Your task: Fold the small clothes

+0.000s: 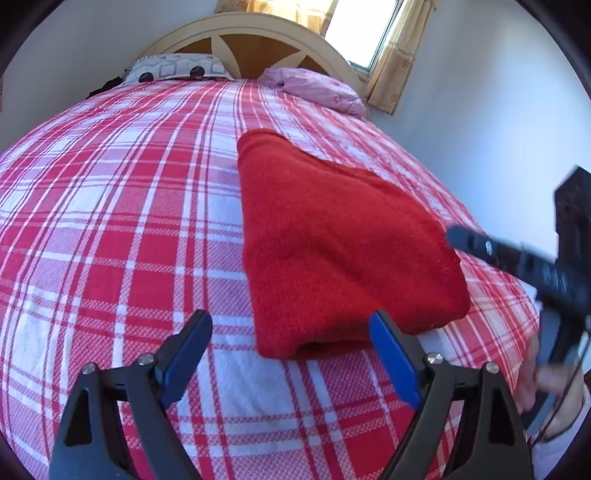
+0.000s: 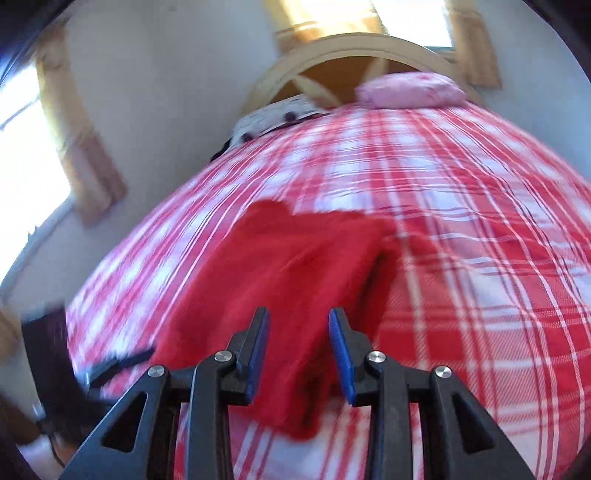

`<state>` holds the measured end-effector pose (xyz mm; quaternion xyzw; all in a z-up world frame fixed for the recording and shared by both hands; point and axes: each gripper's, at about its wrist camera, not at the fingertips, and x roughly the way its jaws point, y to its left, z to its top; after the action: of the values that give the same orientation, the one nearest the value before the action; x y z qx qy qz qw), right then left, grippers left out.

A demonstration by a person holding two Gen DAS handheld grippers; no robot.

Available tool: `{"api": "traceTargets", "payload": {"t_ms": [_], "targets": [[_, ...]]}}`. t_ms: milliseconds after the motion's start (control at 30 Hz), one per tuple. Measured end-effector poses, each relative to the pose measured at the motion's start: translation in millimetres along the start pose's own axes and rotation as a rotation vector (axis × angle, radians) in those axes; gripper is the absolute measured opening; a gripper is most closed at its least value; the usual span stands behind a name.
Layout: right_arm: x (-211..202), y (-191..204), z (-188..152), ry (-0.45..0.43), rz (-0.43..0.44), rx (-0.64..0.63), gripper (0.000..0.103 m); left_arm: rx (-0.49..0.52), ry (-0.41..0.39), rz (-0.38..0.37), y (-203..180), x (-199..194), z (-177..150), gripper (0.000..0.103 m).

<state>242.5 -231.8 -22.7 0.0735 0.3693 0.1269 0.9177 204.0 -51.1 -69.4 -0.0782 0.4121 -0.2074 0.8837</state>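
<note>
A red knitted garment [image 1: 332,236] lies folded into a thick flat bundle on the red and white plaid bedspread [image 1: 110,221]. My left gripper [image 1: 291,325] is open and empty, just in front of the garment's near edge. The right gripper [image 1: 458,236] comes in from the right, beside the garment's right edge. In the blurred right wrist view the right gripper [image 2: 297,325] is open and empty above the near part of the garment [image 2: 288,258]. The left gripper's finger shows at the lower left [image 2: 122,363].
A cream headboard [image 1: 258,33] with a patterned pillow [image 1: 173,66] and a pink pillow [image 1: 314,88] stands at the far end. A white wall [image 1: 480,110] runs along the bed's right side. Windows with yellow curtains [image 1: 399,55] sit behind.
</note>
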Motion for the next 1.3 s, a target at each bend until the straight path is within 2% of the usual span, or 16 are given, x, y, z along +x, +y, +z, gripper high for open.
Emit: {"api": "traceTargets", "payload": {"t_ms": [67, 133, 167, 200, 233, 300, 667, 833, 1133, 1233, 1300], "targets": [[9.6, 4.9, -15.4, 0.050, -0.054, -0.041, 0.035, -0.012, 0.013, 0.011, 3.4, -2.4, -0.7, 0.090], [19.9, -9.9, -32.4, 0.098, -0.105, -0.006, 0.036, -0.022, 0.009, 0.020, 9.0, -5.0, -0.8, 0.090], [24.7, -18.9, -39.9, 0.123, -0.107, 0.023, 0.043, -0.025, 0.009, 0.028, 12.4, -5.0, 0.4, 0.090], [26.5, -28.9, -45.0, 0.130, -0.072, 0.071, 0.050, -0.028, 0.008, 0.038, 16.0, -5.4, 0.8, 0.090], [24.3, -41.8, -48.5, 0.113, -0.016, 0.137, 0.050, -0.033, 0.010, 0.053, 19.5, -5.3, 0.7, 0.090], [22.6, -50.1, -48.5, 0.102, 0.020, 0.176, 0.050, -0.043, 0.016, 0.062, 23.6, -3.9, 0.8, 0.090], [18.1, -38.3, -56.3, 0.075, 0.006, 0.143, 0.053, -0.036, 0.042, 0.114, 26.9, -8.0, -6.4, 0.090], [16.7, -39.7, -55.6, 0.073, 0.001, 0.143, 0.053, -0.034, 0.040, 0.215, 37.2, -14.6, -12.1, 0.089], [15.7, -38.0, -53.3, 0.067, -0.032, 0.131, 0.057, -0.056, -0.016, 0.236, 49.5, -34.8, -4.6, 0.089], [7.1, -37.4, -52.0, 0.049, -0.055, 0.143, 0.063, -0.042, -0.023, 0.224, 48.6, -35.4, 1.4, 0.089], [-3.3, -38.8, -49.6, 0.013, -0.041, 0.167, 0.063, -0.034, -0.029, 0.200, 48.5, -35.2, 7.5, 0.090]]}}
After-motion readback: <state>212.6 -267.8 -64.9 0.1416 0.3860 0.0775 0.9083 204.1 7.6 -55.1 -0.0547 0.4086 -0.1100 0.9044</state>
